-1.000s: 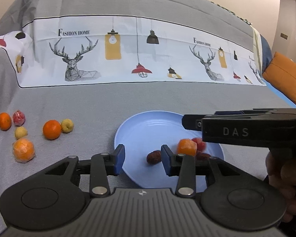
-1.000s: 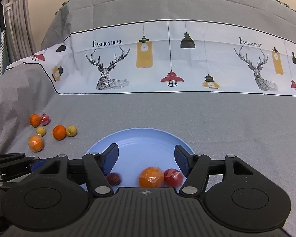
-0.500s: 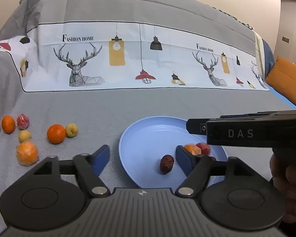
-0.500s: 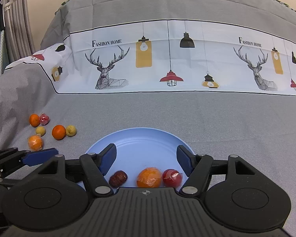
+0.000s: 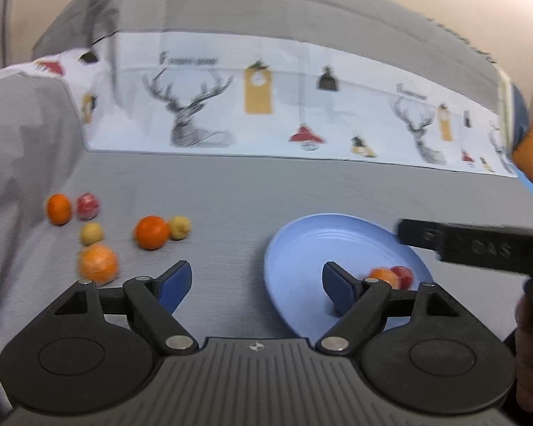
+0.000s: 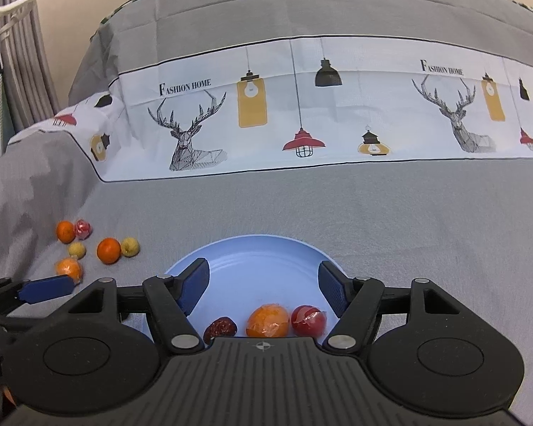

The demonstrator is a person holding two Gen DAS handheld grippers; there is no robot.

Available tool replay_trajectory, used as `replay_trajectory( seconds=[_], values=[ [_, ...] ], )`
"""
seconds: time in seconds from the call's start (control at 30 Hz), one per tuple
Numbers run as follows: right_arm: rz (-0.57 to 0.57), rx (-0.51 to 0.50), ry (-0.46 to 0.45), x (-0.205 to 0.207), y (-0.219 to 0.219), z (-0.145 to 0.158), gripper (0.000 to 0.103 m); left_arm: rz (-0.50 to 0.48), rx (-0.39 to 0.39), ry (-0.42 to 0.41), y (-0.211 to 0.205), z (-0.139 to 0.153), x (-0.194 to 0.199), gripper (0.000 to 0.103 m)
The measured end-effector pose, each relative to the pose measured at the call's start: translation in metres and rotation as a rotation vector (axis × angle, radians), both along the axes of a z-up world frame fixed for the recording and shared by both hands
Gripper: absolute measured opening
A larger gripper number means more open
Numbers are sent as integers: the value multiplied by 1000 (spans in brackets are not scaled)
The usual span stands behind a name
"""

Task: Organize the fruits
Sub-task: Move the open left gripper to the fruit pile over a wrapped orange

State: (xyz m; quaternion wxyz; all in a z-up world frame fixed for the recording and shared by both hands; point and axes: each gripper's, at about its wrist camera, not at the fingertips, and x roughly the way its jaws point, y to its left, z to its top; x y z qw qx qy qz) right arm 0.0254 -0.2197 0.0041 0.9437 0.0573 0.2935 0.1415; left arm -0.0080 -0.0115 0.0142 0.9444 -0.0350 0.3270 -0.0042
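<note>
1. Fruits [image 5: 151, 232] lie loose on the bed [image 5: 266, 191]; three sit in the plate [image 6: 259, 266].
2. We judge them light, round, likely to roll; grip across the middle.
3. Left gripper [image 5: 256, 282] and right gripper [image 6: 263, 285] jaws apart, empty.

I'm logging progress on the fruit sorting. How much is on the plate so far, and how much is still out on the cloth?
Done: three pieces sit on the round blue plate: a dark red date, a wrapped orange and a red fruit.
In hand: nothing; the left gripper and right gripper are both open and empty.
Left: six loose fruits on the grey cloth, left of the plate.
</note>
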Motion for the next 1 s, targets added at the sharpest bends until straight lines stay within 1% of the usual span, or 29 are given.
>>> replay_trajectory(
  seconds=[0.07,0.13,0.17,0.23,0.27,0.3,0.33,0.37,0.4,0.43,0.47,0.5,0.53,0.63,0.7,0.77,0.87,0.93,1.0],
  values=[
    [-4,16,5,1,-3,1,70,-1,45,49,11,11,10,85],
    [-6,31,12,2,-5,1,70,-12,91,65,29,21,17,86],
    [-6,36,15,2,-6,0,70,-5,99,74,41,26,21,86],
    [-7,45,20,4,-7,0,70,8,76,92,67,30,28,86],
    [-9,50,22,5,-8,0,70,31,59,98,82,29,31,86],
    [-12,56,26,6,-8,0,70,80,40,111,100,24,33,86],
    [-15,59,30,7,-9,0,70,143,10,138,117,14,34,86],
    [-18,63,33,7,-9,-1,70,218,-49,202,135,2,37,84],
    [-20,66,36,8,-10,-1,70,286,-138,271,153,-6,42,82],
    [-22,69,39,8,-10,-2,70,339,-222,287,169,-11,42,82],
    [-21,70,41,9,-11,-2,70,379,-284,276,180,-13,40,82],
    [-20,70,42,10,-12,-2,70,388,-314,264,185,-13,39,83],
    [-18,69,42,10,-12,-3,70,379,-316,269,184,-13,41,83],
    [-13,61,46,12,-10,-4,70,316,-259,284,174,-12,49,85],
    [-14,62,53,13,-9,-5,70,289,-248,284,169,-12,52,85],
    [-14,63,57,15,-9,-6,70,283,-243,284,168,-15,54,85],
    [-13,59,55,14,-9,-5,70,272,-220,304,162,-23,62,85],
    [-14,56,56,14,-9,-5,71,253,-192,320,157,-28,67,85],
    [-14,53,58,14,-8,-6,71,236,-156,320,150,-29,69,85]
  ],
)
